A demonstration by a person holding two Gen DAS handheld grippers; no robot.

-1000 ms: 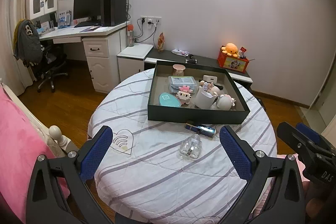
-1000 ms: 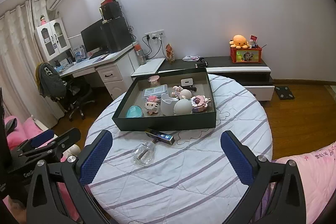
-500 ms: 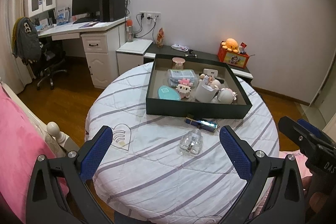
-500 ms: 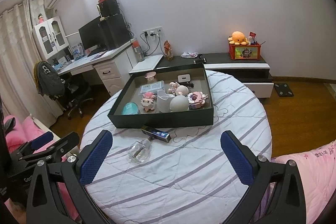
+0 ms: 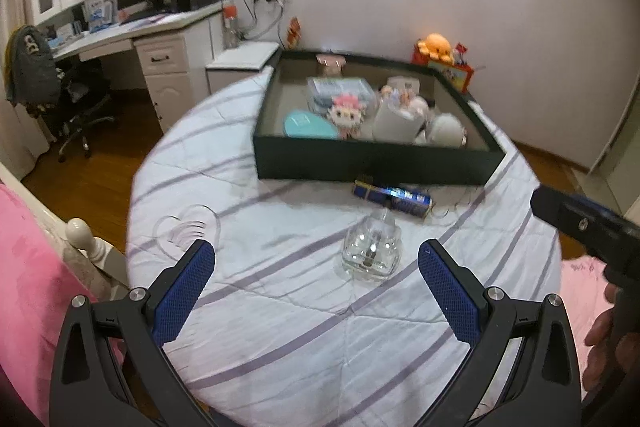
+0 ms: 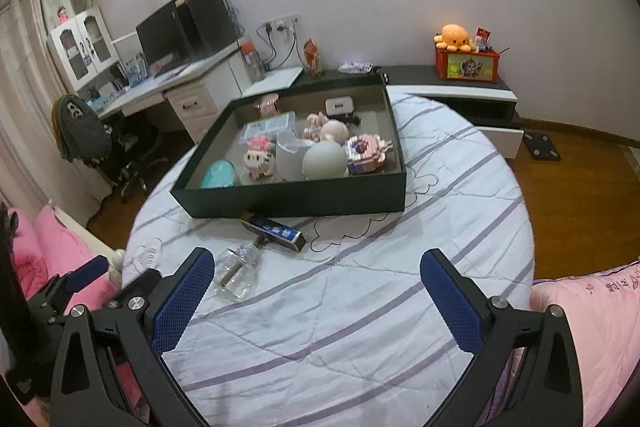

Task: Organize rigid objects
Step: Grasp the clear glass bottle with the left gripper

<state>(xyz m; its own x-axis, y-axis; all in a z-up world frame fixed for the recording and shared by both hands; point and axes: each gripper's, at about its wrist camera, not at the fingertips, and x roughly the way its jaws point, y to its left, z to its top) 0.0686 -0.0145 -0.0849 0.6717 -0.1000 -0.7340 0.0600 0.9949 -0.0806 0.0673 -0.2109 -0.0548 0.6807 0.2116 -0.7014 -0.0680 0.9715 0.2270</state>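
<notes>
**Closing in on the loose items outside the box**

Now nearer than a second ago: left hand-held gripper [image 5: 316, 287] pushed forward and down toward the tabletop [image 5: 280, 327], so that the clear glass bottle [image 5: 372, 251] fills more of the left wrist view and lies just ahead of the fingertips, at about 1 o'clock from their midpoint. Jaws spread wide, holding nothing, neither blue pad touching the bottle. Right hand-held gripper [image 6: 318, 291] likewise advanced, though less; equally wide and empty, with the same bottle [image 6: 238, 277] just beside its left pad at about 9 o'clock.

Unmoved over that second: bottle on its side on the striped cover, and the dark blue rectangular box [image 5: 392, 195] beyond it at 12 o'clock, lying close against the near wall of the black tray [image 5: 372, 163]. Inside the tray, several small items already gathered: a teal oval case [image 5: 306, 125], a pink block figure [image 5: 346, 113], a white cup [image 5: 394, 125]. Some motion blur in the left view, in keeping with a quick approach.

Judged from this: sorting mostly done, two items left outside. Approach probably aimed at the bottle, likely with the left. Smooth, rounded glass on soft cloth, so liable to roll or slip unless gripped squarely across the body.
</notes>
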